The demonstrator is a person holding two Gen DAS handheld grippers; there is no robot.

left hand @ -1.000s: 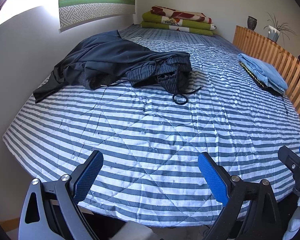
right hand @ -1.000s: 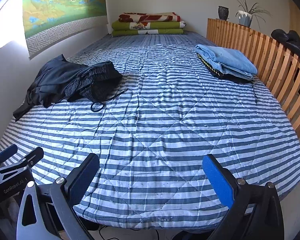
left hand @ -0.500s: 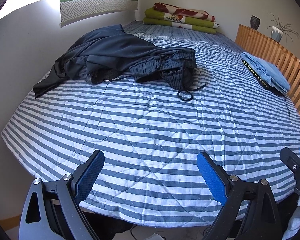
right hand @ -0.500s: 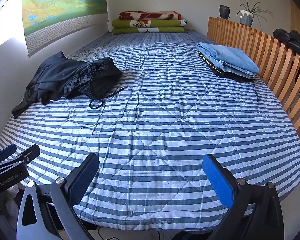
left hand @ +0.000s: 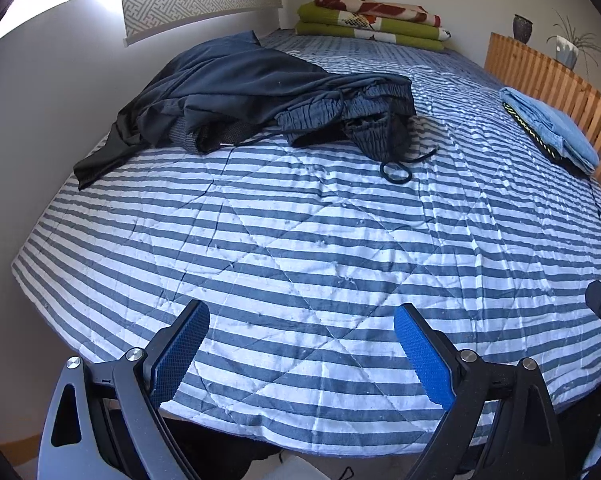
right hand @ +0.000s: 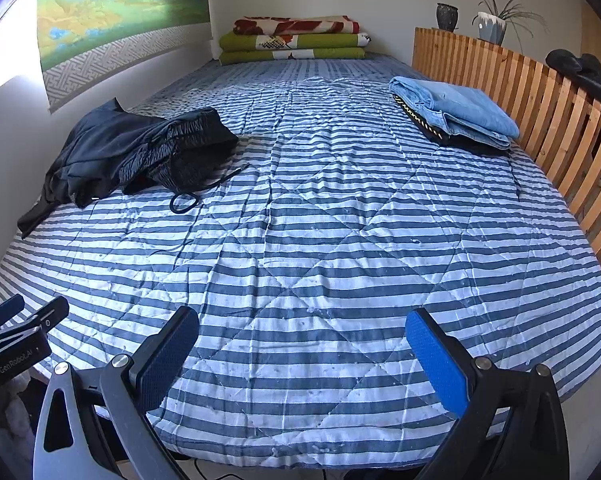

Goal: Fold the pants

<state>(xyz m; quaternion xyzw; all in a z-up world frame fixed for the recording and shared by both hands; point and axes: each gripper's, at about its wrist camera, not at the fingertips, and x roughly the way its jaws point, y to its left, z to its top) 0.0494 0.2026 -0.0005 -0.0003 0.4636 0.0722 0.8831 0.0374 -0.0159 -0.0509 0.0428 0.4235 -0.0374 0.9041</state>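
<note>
Dark navy pants (left hand: pixel 260 92) (right hand: pixel 140 148) lie crumpled on the far left of the striped bed (left hand: pixel 320 248) (right hand: pixel 320 248), their elastic waistband toward the middle and a black drawstring (left hand: pixel 398 170) (right hand: pixel 186 202) looped on the cover. My left gripper (left hand: pixel 302 356) hangs open over the bed's near edge, well short of the pants, with nothing between its blue pads. Beside it to the right, my right gripper (right hand: pixel 302 356) is also open and empty above the near edge. The left gripper's tip (right hand: pixel 20 328) shows at the lower left of the right wrist view.
Folded light-blue jeans (left hand: pixel 552 132) (right hand: pixel 456 114) on a dark garment lie at the right, beside a wooden slat rail (right hand: pixel 540 104). Folded green and red blankets (right hand: pixel 296 40) are stacked at the far end. A wall with a hanging picture (right hand: pixel 112 12) borders the left.
Both grippers have moved forward and a little up over the bed's near edge, so the pants look nearer. Both stay open. Nothing on the bed has moved.
</note>
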